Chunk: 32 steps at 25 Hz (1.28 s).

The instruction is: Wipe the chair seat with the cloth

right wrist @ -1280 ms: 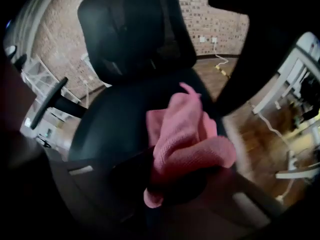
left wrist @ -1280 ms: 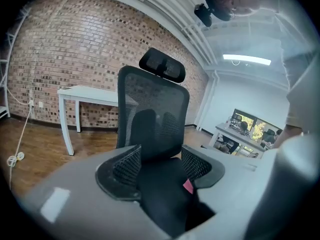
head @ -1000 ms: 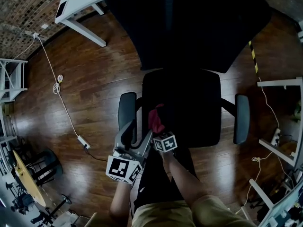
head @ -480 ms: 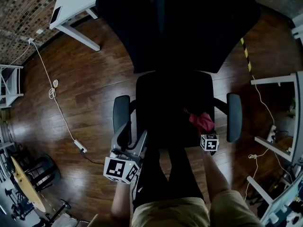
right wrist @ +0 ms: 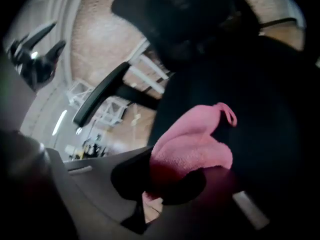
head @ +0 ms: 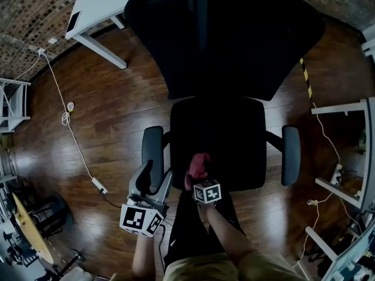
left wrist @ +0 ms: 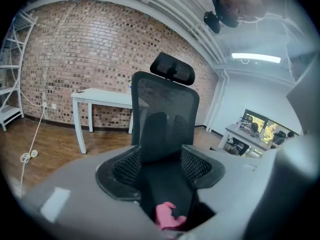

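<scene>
Head view: right gripper (head: 198, 180) pinched the cloth (head: 199, 164) on the seat's (head: 234, 133) front edge; left gripper (head: 147, 177) hung spread, empty.

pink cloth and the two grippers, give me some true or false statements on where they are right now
1. The right gripper is shut on the pink cloth. True.
2. The cloth lies on the floor beside the chair. False: it is held against the chair seat, near its front edge.
3. The left gripper is open and holds nothing. True.
4. The left gripper grips the chair's backrest. False: it is low, by the armrest on the person's left.
5. A white desk stands beyond the chair. True.
</scene>
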{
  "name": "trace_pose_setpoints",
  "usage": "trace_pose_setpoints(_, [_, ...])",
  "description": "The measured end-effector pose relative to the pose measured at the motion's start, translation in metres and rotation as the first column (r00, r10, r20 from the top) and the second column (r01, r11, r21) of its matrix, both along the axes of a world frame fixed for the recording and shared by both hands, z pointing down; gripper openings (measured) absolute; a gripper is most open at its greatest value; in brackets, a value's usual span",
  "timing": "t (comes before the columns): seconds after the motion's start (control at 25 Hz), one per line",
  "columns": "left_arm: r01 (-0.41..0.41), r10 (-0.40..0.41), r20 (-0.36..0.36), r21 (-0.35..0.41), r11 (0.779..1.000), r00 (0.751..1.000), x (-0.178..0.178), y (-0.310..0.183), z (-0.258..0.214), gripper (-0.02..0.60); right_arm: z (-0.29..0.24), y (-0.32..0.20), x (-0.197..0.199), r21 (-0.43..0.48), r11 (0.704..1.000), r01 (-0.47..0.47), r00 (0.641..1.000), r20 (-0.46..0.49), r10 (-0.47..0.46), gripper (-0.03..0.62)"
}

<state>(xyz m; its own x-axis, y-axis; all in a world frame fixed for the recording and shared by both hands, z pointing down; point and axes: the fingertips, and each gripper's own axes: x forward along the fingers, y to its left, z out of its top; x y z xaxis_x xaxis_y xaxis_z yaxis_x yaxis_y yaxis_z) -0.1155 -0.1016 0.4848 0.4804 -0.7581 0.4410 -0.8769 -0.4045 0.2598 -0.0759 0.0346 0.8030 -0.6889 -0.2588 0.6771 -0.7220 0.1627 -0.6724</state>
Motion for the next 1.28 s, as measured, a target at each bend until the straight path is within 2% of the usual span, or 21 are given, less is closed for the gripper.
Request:
trace_pose_setpoints(0.08, [0.028,-0.028,-0.005,0.000,1.000,1.000,-0.011,0.004,0.000,0.228,0.007,0.010,-0.061,0.037,0.977,0.209,0.978,-0.009,-0.209,0.018])
trace_pose_setpoints(0.12, [0.034,-0.034,-0.005,-0.002,0.999,0.999,-0.016,0.006,0.000,0.225,0.017,0.014,-0.074,0.024,0.964,0.264,0.965,-0.022,-0.263,0.018])
trace_pose_setpoints(0.24, [0.031,-0.031,0.012,-0.012,0.999,0.999,-0.023,0.009,0.005,0.225,0.029,0.011,-0.065,-0.001,0.960,0.280,0.959,0.038,-0.280,0.018])
trace_pose_setpoints(0.28, [0.029,-0.029,0.012,-0.016,0.999,1.000,-0.022,0.009,0.007,0.225,0.032,0.009,-0.043,0.001,0.963,0.271,0.963,0.014,-0.271,0.018])
trace_pose_setpoints(0.32, [0.025,-0.025,0.008,-0.020,0.999,1.000,-0.020,0.009,0.009,0.225,0.040,0.010,-0.007,-0.016,0.969,0.245,0.968,-0.051,-0.245,0.018])
trace_pose_setpoints(0.4, [0.012,-0.012,-0.013,-0.016,1.000,1.000,-0.010,0.006,0.011,0.225,0.059,0.017,0.098,-0.087,0.990,0.112,0.967,-0.218,-0.128,0.018])
trace_pose_setpoints(0.44, [0.003,-0.003,-0.025,-0.010,1.000,1.000,-0.004,0.004,0.010,0.225,0.059,0.014,0.156,-0.090,0.996,0.027,0.953,-0.298,-0.053,0.018])
trace_pose_setpoints(0.52, [-0.017,0.017,-0.045,0.000,1.000,0.999,0.006,0.001,0.007,0.225,0.045,0.011,0.261,-0.046,0.994,-0.100,0.893,-0.445,0.069,0.018])
trace_pose_setpoints(0.6, [-0.031,0.032,-0.061,0.009,0.999,0.998,0.014,0.000,0.004,0.225,0.029,0.015,0.334,-0.004,0.981,-0.196,0.820,-0.549,0.161,0.018])
trace_pose_setpoints(0.64, [-0.034,0.035,-0.068,0.014,0.999,0.997,0.017,-0.002,0.003,0.225,0.025,0.015,0.353,0.004,0.974,-0.226,0.794,-0.578,0.187,0.018])
trace_pose_setpoints(0.72, [-0.034,0.036,-0.079,0.022,0.999,0.996,0.020,-0.006,0.002,0.225,0.023,0.014,0.361,0.004,0.973,-0.230,0.760,-0.624,0.183,0.017])
trace_pose_setpoints(0.76, [-0.033,0.035,-0.082,0.025,0.999,0.996,0.022,-0.007,0.001,0.225,0.025,0.014,0.355,-0.002,0.973,-0.232,0.753,-0.634,0.178,0.017])
trace_pose_setpoints(0.8, [-0.032,0.034,-0.085,0.031,0.999,0.996,0.022,-0.007,0.000,0.225,0.026,0.014,0.341,-0.015,0.971,-0.239,0.765,-0.618,0.179,0.017])
trace_pose_setpoints(0.84, [-0.030,0.033,-0.086,0.036,0.999,0.996,0.022,-0.008,-0.001,0.225,0.028,0.014,0.312,-0.035,0.971,-0.237,0.803,-0.570,0.175,0.017])
trace_pose_setpoints(0.92, [-0.030,0.033,-0.078,0.040,0.999,0.996,0.015,-0.006,0.000,0.222,0.028,0.017,0.214,-0.067,0.987,-0.147,0.910,-0.401,0.108,0.017])
trace_pose_setpoints(0.96, [-0.030,0.032,-0.069,0.036,0.999,0.997,0.010,-0.004,0.002,0.222,0.027,0.022,0.156,-0.064,0.996,-0.060,0.947,-0.318,0.037,0.017])
trace_pose_setpoints(1.0, [-0.028,0.030,-0.059,0.031,0.999,0.998,0.005,-0.002,0.006,0.222,0.025,0.027,0.099,-0.045,0.998,0.033,0.968,-0.248,-0.043,0.017])
trace_pose_setpoints(1.08, [-0.017,0.018,-0.044,0.019,1.000,0.999,-0.005,0.002,0.011,0.223,0.017,0.035,0.001,0.005,0.984,0.181,0.976,-0.123,-0.179,0.017])
trace_pose_setpoints(1.16, [-0.005,0.005,-0.032,0.011,1.000,0.999,-0.014,0.007,0.013,0.222,0.011,0.045,-0.069,0.014,0.960,0.279,0.960,-0.028,-0.279,0.017])
trace_pose_setpoints(1.2, [0.000,0.001,-0.026,0.008,1.000,1.000,-0.018,0.009,0.013,0.222,0.013,0.050,-0.089,-0.002,0.948,0.317,0.948,-0.006,-0.317,0.017])
trace_pose_setpoints(1.28, [0.004,-0.004,-0.017,0.003,1.000,1.000,-0.023,0.011,0.015,0.222,0.022,0.055,-0.090,-0.047,0.934,0.355,0.934,-0.013,-0.356,0.017])
